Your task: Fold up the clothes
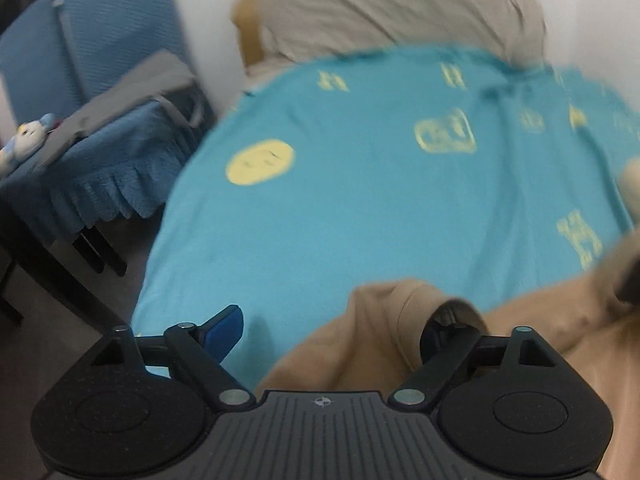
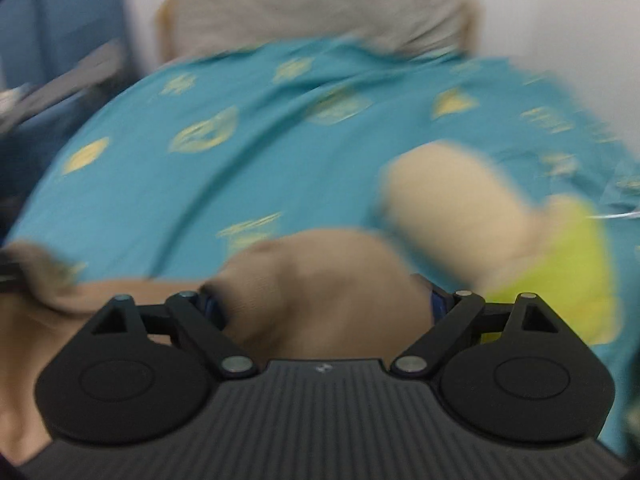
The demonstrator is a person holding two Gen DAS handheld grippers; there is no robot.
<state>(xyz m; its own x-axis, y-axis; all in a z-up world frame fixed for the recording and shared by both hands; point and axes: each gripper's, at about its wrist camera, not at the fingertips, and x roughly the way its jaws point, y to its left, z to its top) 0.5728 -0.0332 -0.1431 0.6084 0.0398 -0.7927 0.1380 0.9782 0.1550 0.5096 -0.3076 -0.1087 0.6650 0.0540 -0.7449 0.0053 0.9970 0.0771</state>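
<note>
Two tongs, both spread wide, both frames motion-blurred. No containers in view.

Far left of the left wrist view: blue chair with a ruffled cover, grey cloth draped over its seat, small plush toy at the seat's left end. Chair stands off the bed's left edge.

Bed carries a teal sheet with yellow prints; beige pillow at its far edge, against the wall.

Left tongs: released, nothing clamped. Left blue pad is bare over the teal sheet; right finger is half buried under a fold of the tan garment. Cannot call that a grip, the jaws are far apart.

Tan garment lies at the bed's near edge, bunched. Its bulk runs left to right along that edge, passing under both tongs. One ribbed cuff or collar opening faces up beside the left tongs' right finger; which it is, can't tell.

Right tongs: also released, jaws wide, with a hump of tan garment sitting between the fingers, not pinched. Another tan lump pokes up and away toward the far right corner. Yellow-green cloth touches it on the right, near the bed's right edge; too blurred to tell whether it is a separate item.
</note>
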